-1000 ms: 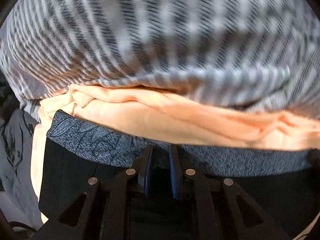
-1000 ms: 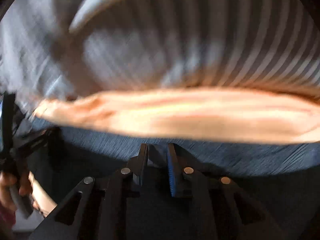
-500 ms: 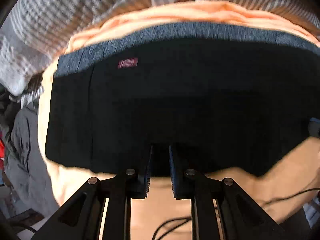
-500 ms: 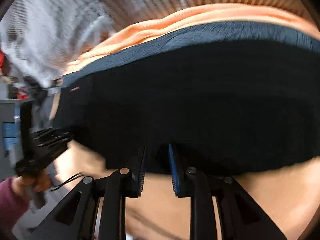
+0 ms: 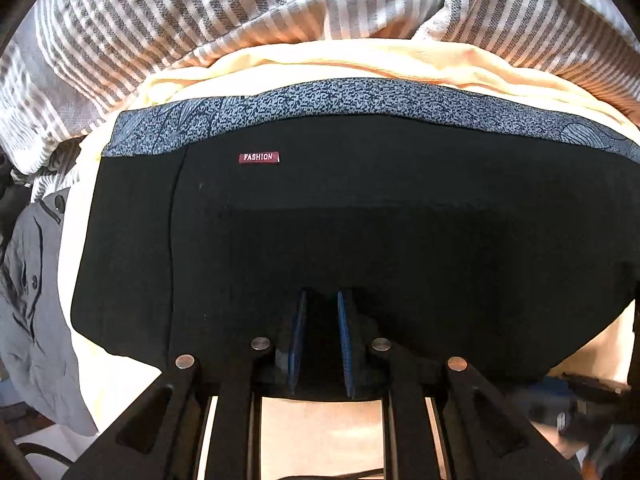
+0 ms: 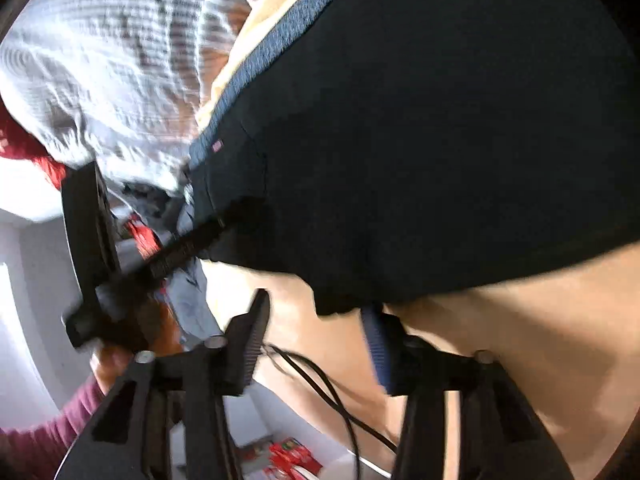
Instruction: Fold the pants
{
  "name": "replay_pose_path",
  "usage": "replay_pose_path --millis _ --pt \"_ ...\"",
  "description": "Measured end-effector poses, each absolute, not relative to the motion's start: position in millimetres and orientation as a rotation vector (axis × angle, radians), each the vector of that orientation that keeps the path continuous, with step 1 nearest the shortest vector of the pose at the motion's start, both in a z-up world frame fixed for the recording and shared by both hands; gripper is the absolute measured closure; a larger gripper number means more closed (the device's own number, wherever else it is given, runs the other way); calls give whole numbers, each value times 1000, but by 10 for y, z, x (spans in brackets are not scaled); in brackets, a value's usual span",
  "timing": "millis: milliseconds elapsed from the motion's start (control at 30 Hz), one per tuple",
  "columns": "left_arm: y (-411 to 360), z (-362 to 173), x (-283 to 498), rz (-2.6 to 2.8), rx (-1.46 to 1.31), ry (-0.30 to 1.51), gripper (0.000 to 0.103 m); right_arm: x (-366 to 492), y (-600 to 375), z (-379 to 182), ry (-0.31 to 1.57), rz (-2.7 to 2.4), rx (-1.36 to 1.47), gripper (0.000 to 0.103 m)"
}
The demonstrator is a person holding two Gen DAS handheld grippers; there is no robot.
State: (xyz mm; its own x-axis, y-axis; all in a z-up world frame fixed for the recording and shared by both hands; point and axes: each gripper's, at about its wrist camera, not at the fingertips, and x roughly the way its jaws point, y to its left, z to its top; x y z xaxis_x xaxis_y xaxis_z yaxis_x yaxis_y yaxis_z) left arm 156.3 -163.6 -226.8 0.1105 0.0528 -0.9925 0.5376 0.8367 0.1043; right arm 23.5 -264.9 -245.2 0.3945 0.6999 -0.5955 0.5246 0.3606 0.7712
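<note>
The black pants (image 5: 360, 220) lie folded on a pale yellow sheet (image 5: 340, 60), grey patterned waistband (image 5: 340, 98) at the far edge, a red "FASHION" tag (image 5: 258, 157) near its left end. My left gripper (image 5: 320, 312) is shut on the near edge of the pants. In the right wrist view the pants (image 6: 440, 120) fill the upper right. My right gripper (image 6: 316, 320) is open at their near edge with nothing between the fingers. The left gripper (image 6: 192, 240) shows there, pinching the pants' left corner.
A grey-and-white striped blanket (image 5: 200, 12) is bunched behind the sheet. A grey garment (image 5: 32, 300) lies at the left. A black cable (image 6: 320, 392) runs across the sheet (image 6: 520, 340) near the right gripper. Red packets (image 6: 288, 458) lie below.
Both grippers pulled back from the blanket with the pants edge, so the whole folded pants came into view. The right gripper has opened and let go; the left stays shut.
</note>
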Motion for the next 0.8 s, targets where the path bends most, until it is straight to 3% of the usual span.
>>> replay_pose_path --millis 33,233,433,533,600,633,733,800 --pt "-1596 -2283 1569 -381 499 1439 85 271 -2673 -2441 1250 159 1287 97" --pt "-1420 -2331 1840 -384 526 1443 85 37 -2560 -2332 1397 233 1184 101" --pt "-1882 -1982 1508 -484 484 1426 85 -121 -3110 -1779 1349 67 908 94" --pt "-2211 -2062 1270 -552 469 1448 85 -14 -3657 -1660 1292 -85 832 90" --pt "-2381 -2236 1134 -558 495 1479 85 15 -3904 -1718 1285 -155 827 84" --pt "-2420 -2322 1088 -550 522 1482 85 -12 -4036 -1789 1290 -197 821 75" --pt "-2428 -2490 954 -531 588 1431 85 -248 -4376 -1909 1257 -241 970 82" --pt "-2433 -2466 952 -518 613 1451 85 -494 -4525 -1848 1217 -295 1040 79"
